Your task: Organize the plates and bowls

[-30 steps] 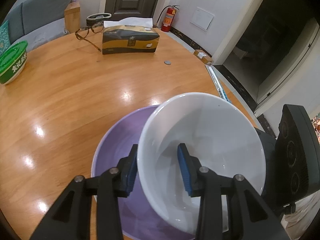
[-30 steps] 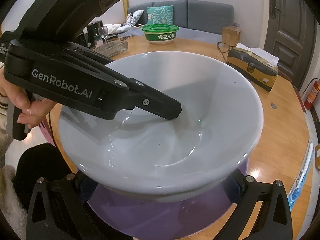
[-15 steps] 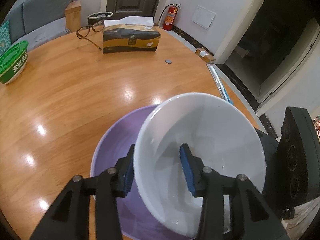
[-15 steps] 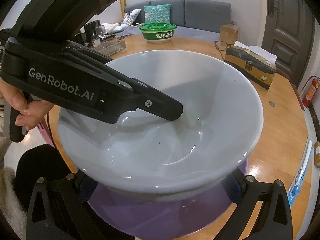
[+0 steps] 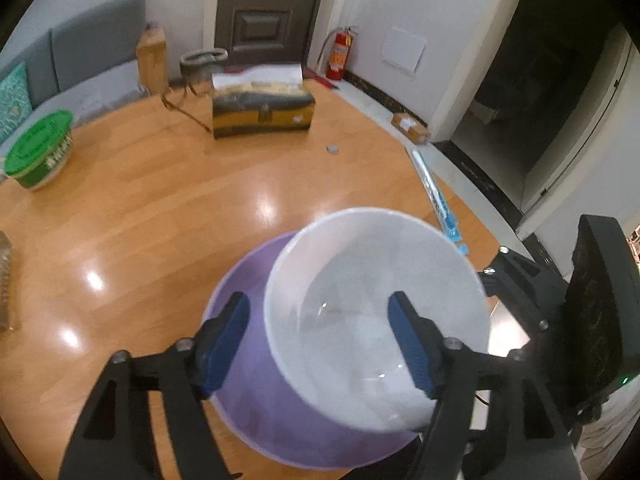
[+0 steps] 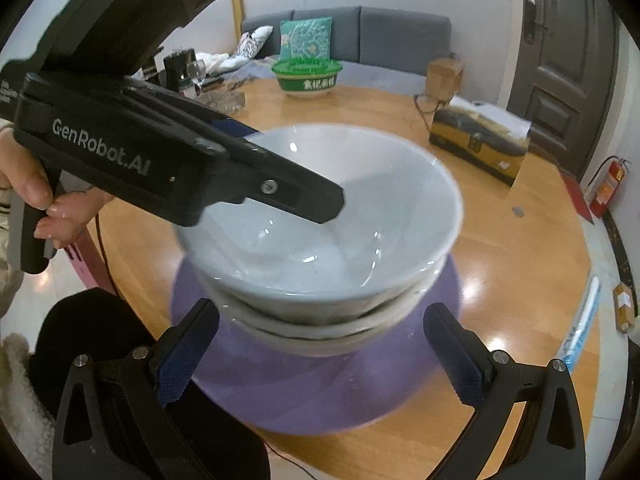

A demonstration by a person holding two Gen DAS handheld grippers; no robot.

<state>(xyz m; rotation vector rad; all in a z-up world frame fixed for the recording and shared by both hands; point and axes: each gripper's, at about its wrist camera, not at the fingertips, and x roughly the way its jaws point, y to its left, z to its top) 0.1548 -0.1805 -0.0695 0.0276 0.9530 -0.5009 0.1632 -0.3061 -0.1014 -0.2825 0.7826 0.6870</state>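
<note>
A white bowl (image 5: 376, 308) sits on top of a stack of white bowls (image 6: 320, 320) on a purple plate (image 5: 256, 400), also seen in the right wrist view (image 6: 320, 400). My left gripper (image 5: 320, 344) is open, its fingers straddling the bowl's near rim without touching it; one finger (image 6: 296, 196) hangs over the bowl's inside. My right gripper (image 6: 316, 352) is open wide and empty, just in front of the stack, its fingers level with the plate.
On the round wooden table (image 5: 160, 208) stand a gold tissue box (image 5: 260, 114), glasses (image 5: 188, 96), a green-lidded bowl (image 5: 38, 154) and a coin (image 5: 332, 149). A blue-white packet (image 5: 434, 192) lies at the right edge. A sofa is behind.
My left gripper has opened and let go of the top bowl's rim. The bowl has dropped onto the stack. My right gripper has drawn back from under it.
</note>
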